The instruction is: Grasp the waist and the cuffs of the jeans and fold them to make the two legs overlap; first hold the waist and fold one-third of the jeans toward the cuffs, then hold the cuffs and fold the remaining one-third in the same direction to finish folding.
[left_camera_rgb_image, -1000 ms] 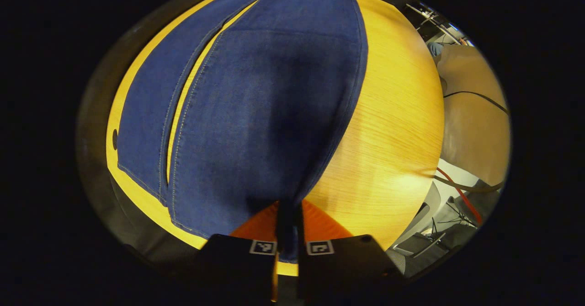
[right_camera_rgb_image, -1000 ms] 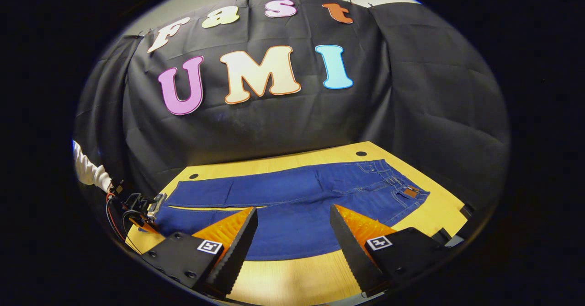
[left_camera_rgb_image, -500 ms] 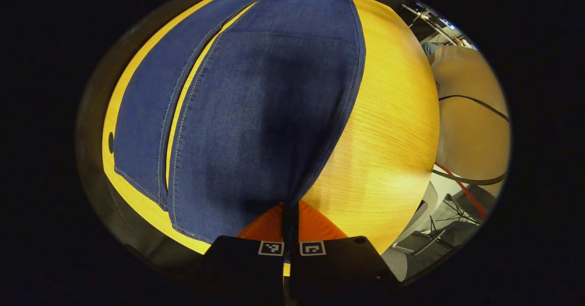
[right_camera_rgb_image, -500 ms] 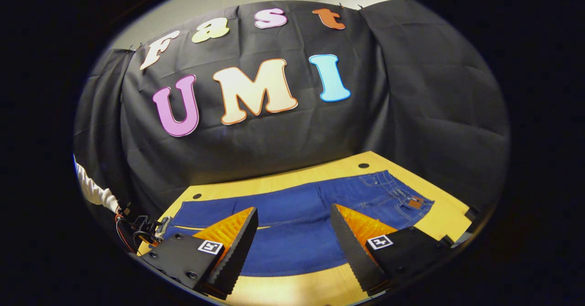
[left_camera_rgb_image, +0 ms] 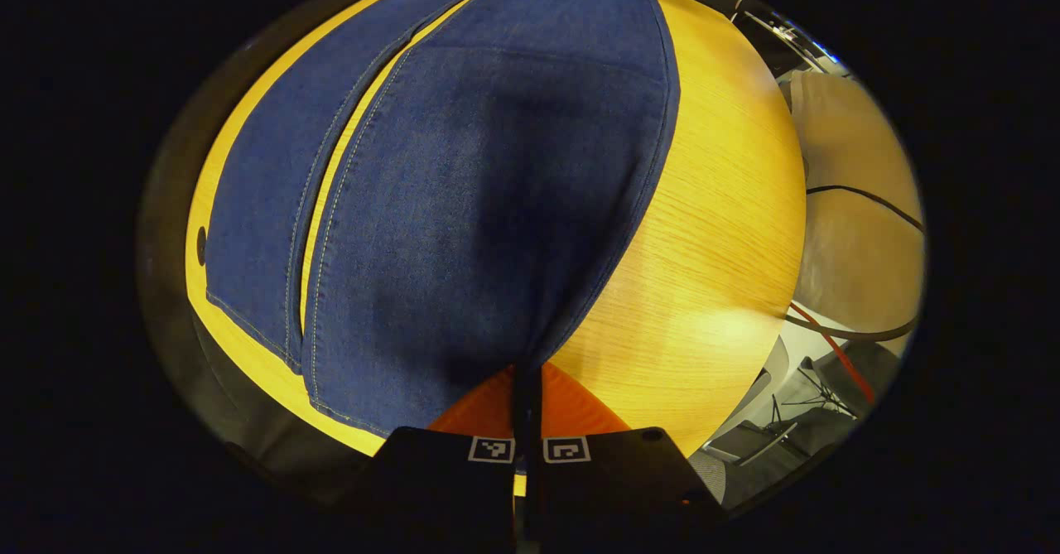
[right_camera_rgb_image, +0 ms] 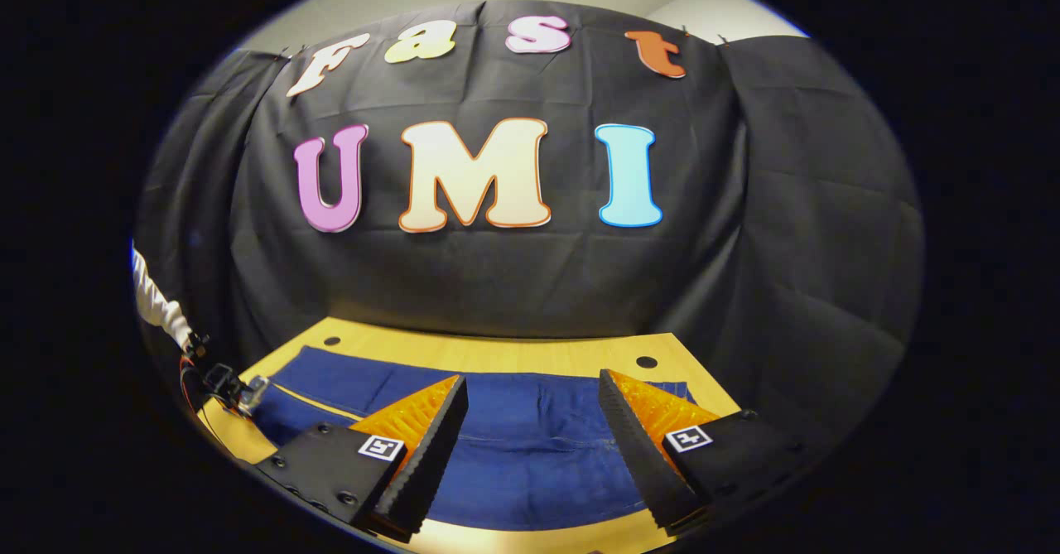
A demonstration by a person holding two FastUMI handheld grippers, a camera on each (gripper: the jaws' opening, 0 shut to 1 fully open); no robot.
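The dark blue denim jeans [left_camera_rgb_image: 464, 206] lie spread flat on the yellow wood-grain bench [left_camera_rgb_image: 704, 231], the two legs side by side with a thin strip of bench showing between them. In the left gripper view the nearer leg runs away from the camera, its stitched hem at the lower left close to the bench's edge, and the cloth gathers to a point where it meets the left hand-held gripper [left_camera_rgb_image: 527, 388]. That gripper's two fingers are pressed together with a fold of the jeans' edge pinched between them, near the cuff end of the leg.

In the right gripper view the jeans [right_camera_rgb_image: 530, 446] stretch across the bench [right_camera_rgb_image: 497, 351] from side to side, beyond the right hand-held gripper [right_camera_rgb_image: 534, 430]. Its fingers stand wide apart with nothing between them, hanging above the near edge of the jeans without touching the cloth. At the far left of the jeans in this view, the other hand-held gripper [right_camera_rgb_image: 228, 384] sits at the cuff end, with a white sleeve [right_camera_rgb_image: 153, 297] above it.

Two small round holes [right_camera_rgb_image: 646, 362] mark the bench along the jeans' far side. Behind the bench hangs the booth's black cloth wall [right_camera_rgb_image: 787, 231]. To the right of the bench in the left gripper view there is a beige padded shape [left_camera_rgb_image: 853, 231] crossed by a black cable [left_camera_rgb_image: 861, 194], with a red cable [left_camera_rgb_image: 836, 355] below it.
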